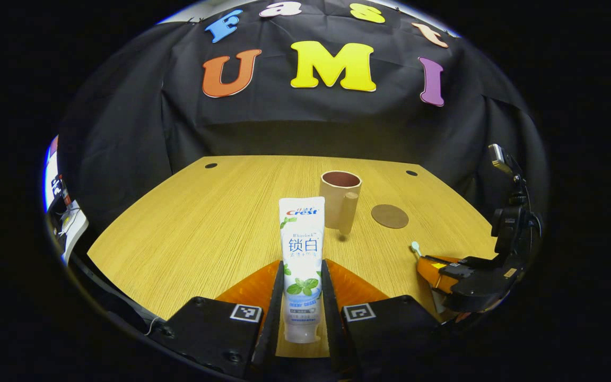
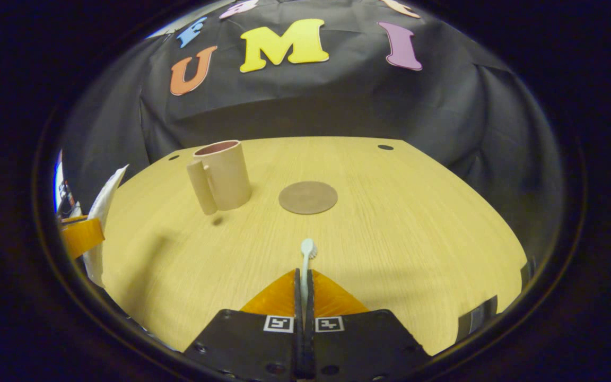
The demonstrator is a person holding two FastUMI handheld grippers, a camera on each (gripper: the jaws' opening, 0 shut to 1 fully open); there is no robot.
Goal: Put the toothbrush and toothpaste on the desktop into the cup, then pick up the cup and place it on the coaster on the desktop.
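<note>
Here the left claw (image 1: 302, 297) squeezes the toothpaste (image 1: 302, 254), low in the frame. The right claw (image 2: 304, 289) pinches the toothbrush (image 2: 306, 260). The cup (image 2: 221, 175) stands at upper left.

Your right gripper (image 2: 304, 289) clamps the toothbrush (image 2: 306, 265) — head pointing forward over the desktop (image 2: 417, 228). Ahead stand the cup (image 2: 221, 175) and, just beside it, the coaster (image 2: 307, 197) — apart, not touching.

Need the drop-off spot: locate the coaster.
In the right gripper view the coaster lies flat on the desktop, just right of the cup, beyond the held toothbrush.
</note>
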